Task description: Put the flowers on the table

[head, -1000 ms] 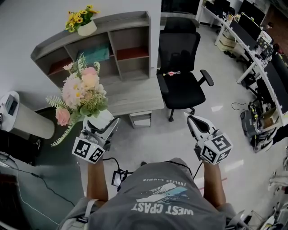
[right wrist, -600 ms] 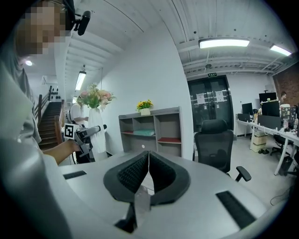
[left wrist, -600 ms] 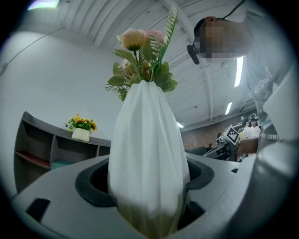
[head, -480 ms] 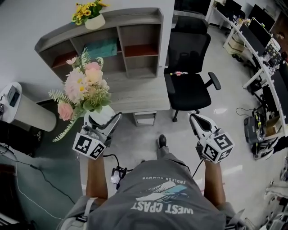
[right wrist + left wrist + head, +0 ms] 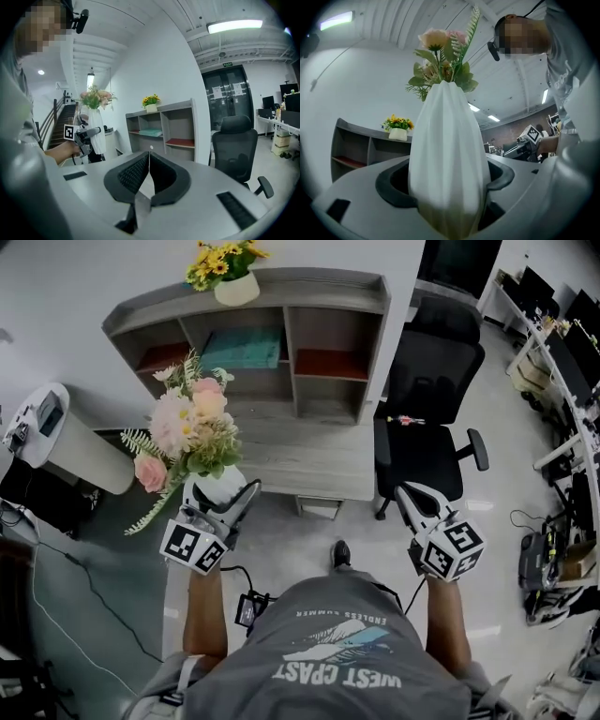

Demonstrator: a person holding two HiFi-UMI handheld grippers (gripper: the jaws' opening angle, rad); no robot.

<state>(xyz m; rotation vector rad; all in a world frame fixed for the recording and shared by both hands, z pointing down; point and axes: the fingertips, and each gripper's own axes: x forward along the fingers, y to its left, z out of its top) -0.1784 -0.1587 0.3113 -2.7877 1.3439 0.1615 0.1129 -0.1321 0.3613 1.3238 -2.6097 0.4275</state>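
Flowers (image 5: 187,432): pink and cream blooms with green sprays, upright in a ribbed white vase (image 5: 447,159). Left gripper (image 5: 222,493) is clamped on the vase body, blooms at its 11 o'clock. The vase is held off the table (image 5: 300,451), which lies at 2 o'clock. Right gripper (image 5: 410,495): jaws together, empty.

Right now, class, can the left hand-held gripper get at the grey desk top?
Probably yes: the left hand-held gripper, shut on the white vase, is near the front of the desk, nothing between.
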